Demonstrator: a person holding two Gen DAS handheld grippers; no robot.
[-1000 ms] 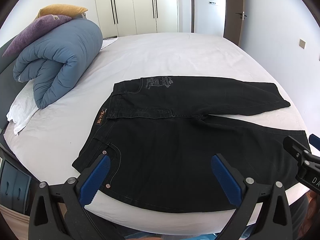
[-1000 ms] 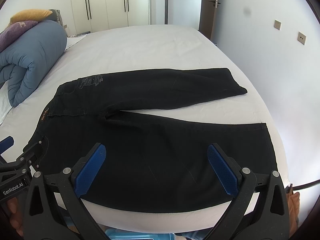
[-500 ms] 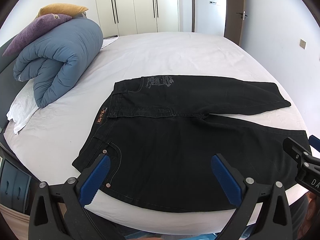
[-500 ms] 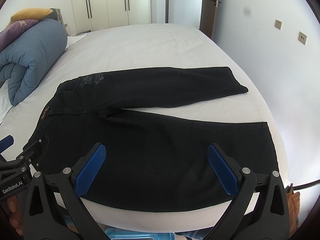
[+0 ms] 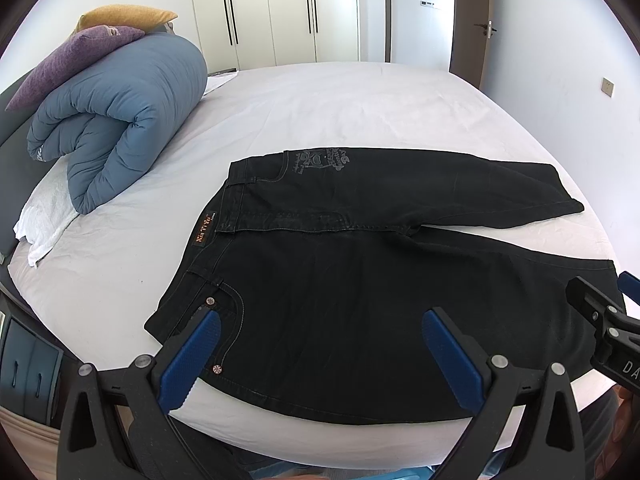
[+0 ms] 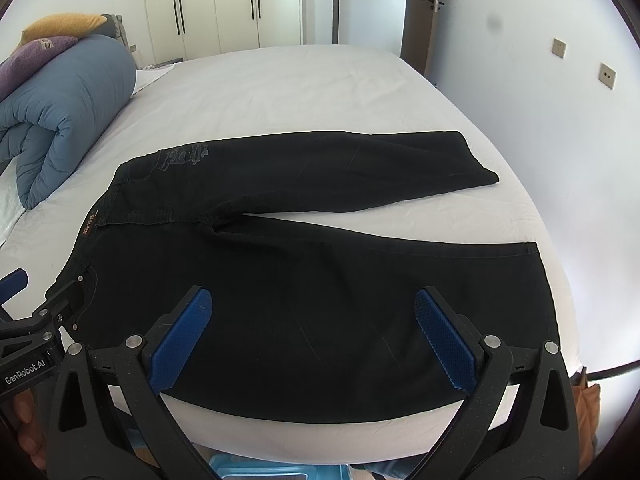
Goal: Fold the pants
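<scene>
No fold is made yet: the pants lie flat on the bed, legs apart. Both the left gripper and right gripper hover above them, jaws spread and empty.

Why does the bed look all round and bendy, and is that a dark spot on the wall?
Left wrist view: the fisheye lens curves the bed and darkens the corners; the black pants lose detail. Right wrist view: same bending, and a blurry smudge shows over the wall, maybe dirt on the lens.
</scene>
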